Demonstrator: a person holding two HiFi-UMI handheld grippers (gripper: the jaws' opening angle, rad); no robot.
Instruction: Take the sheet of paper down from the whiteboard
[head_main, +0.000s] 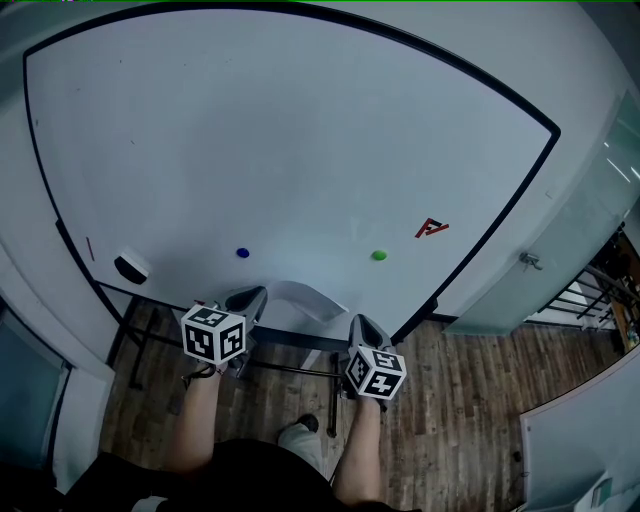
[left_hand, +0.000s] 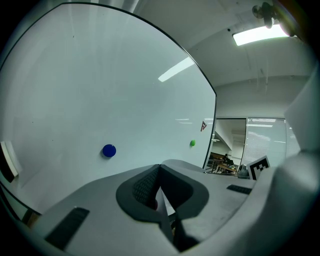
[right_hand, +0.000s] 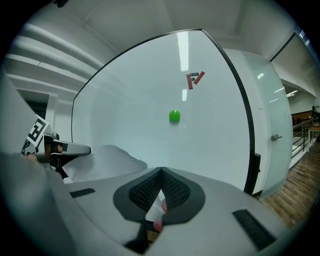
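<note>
We hold the sheet of paper (head_main: 298, 300) with both grippers in front of the lower edge of the whiteboard (head_main: 300, 140). The left gripper (head_main: 254, 298) takes its left side and the right gripper (head_main: 360, 326) its right side. In the left gripper view the fingers (left_hand: 141, 188) are pressed together, with a thin white strip of the paper caught between them. In the right gripper view the fingers (right_hand: 176, 190) are closed on the other edge in the same way. With a grip on each side the thin sheet cannot hang down or fold, and we judge that this is the reason for using two hands. The grippers are quite near each other, so the paper rises between them in a soft arch instead of lying flat. The blue magnet (head_main: 242, 253) and the green magnet (head_main: 379, 255) sit on bare board a little above the sheet and touch no paper. For this reason we think the sheet is already free from the board. We cannot tell if its far edge touches the surface. An eraser (head_main: 131, 267) rests near the lower left corner of the board. As for writing, there is only a small red mark (head_main: 431, 228) at the right, something like an angular letter with a slash, which we cannot read as a word. The marker cubes (head_main: 213, 335) show only black and white squares.
</note>
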